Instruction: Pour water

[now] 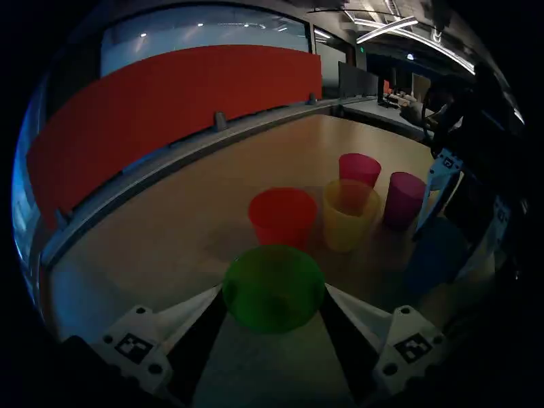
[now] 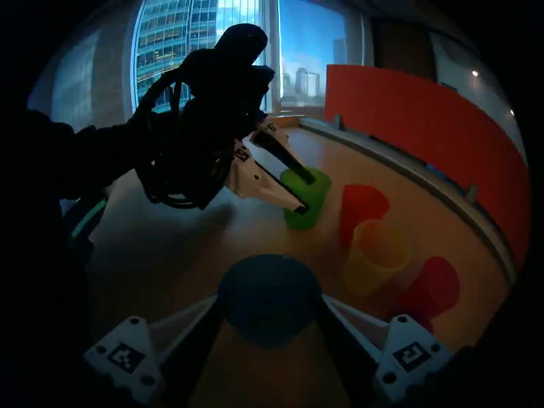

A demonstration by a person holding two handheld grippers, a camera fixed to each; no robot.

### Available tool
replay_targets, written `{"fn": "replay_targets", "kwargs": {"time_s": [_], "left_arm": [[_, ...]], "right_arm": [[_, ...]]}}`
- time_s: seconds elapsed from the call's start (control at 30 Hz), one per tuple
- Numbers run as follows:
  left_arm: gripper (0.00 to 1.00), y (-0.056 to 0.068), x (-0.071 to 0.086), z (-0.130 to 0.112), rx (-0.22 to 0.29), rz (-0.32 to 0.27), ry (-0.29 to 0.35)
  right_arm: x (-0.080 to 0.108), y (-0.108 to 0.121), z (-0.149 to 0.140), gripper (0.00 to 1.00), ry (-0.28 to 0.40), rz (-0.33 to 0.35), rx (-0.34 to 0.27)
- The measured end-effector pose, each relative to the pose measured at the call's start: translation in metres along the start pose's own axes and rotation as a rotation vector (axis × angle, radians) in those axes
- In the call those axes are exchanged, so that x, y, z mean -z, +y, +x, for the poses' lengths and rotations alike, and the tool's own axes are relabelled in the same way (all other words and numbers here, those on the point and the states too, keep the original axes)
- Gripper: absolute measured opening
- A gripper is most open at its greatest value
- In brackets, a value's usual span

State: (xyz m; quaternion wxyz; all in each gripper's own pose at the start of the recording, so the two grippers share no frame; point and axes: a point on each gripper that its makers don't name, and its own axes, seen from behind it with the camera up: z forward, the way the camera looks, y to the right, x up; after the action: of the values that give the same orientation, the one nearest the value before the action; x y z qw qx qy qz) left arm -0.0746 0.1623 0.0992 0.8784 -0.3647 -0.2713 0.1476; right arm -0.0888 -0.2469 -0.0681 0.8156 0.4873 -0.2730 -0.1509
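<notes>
An open-plan office. A long wooden desk (image 1: 197, 204) runs toward a red divider screen (image 1: 170, 102) at ten o'clock. Strip ceiling lights (image 1: 387, 28) glow at one o'clock above more desks (image 1: 381, 109). In the right gripper view, tall windows (image 2: 299, 47) at twelve o'clock show skyscrapers (image 2: 163, 41).

Six cups (image 1: 274, 289) (image 1: 283, 216) (image 1: 348, 214) (image 1: 359, 168) (image 1: 403, 198) (image 1: 435, 255), two tools (image 1: 272, 291) (image 2: 270, 297)

No legible text, labels or numbers anywhere
</notes>
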Motion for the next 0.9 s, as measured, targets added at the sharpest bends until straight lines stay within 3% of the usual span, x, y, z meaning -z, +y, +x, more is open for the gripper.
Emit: {"fn": "replay_targets", "kwargs": {"time_s": [0.9], "left_arm": [[0.88, 0.015, 0.061, 0.074, 0.042, 0.021, 0.270]], "right_arm": [[0.060, 0.014, 0.061, 0.91, 0.193, -0.103, -0.027]]}}
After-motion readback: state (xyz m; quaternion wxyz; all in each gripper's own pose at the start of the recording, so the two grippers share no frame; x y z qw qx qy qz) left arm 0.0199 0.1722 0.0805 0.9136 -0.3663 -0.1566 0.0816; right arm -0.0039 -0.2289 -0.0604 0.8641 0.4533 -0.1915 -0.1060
